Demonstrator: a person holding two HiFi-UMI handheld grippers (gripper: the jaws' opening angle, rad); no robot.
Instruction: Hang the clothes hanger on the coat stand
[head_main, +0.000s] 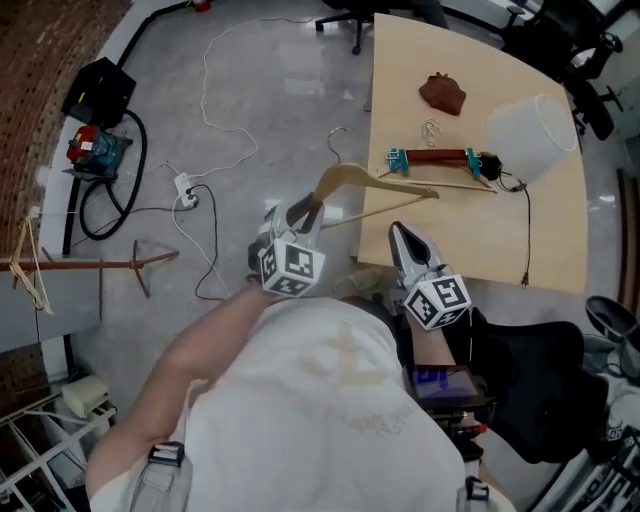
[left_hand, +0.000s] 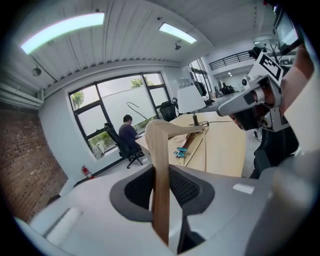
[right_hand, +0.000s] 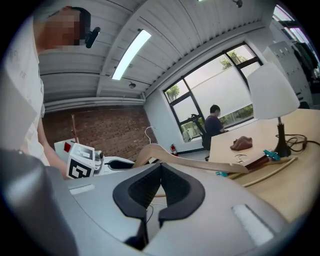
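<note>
My left gripper (head_main: 305, 212) is shut on one arm of a pale wooden clothes hanger (head_main: 372, 180), held over the floor beside the table's left edge. Its wire hook (head_main: 340, 140) points away from me. In the left gripper view the hanger's arm (left_hand: 160, 150) stands upright, pinched between the pads of the left gripper (left_hand: 161, 175). My right gripper (head_main: 398, 232) is shut and empty near the table's front corner, just right of the hanger; the right gripper (right_hand: 161, 167) looks toward the hanger (right_hand: 200, 162). The wooden coat stand (head_main: 95, 265) is on the floor far left.
The wooden table (head_main: 470, 235) carries a lamp with a white shade (head_main: 530, 135), a second hanger with clips (head_main: 440, 158), a brown object (head_main: 442, 93) and a small metal hook (head_main: 431, 130). Cables and a power strip (head_main: 185, 190) lie on the floor. A black chair (head_main: 540, 390) stands at my right.
</note>
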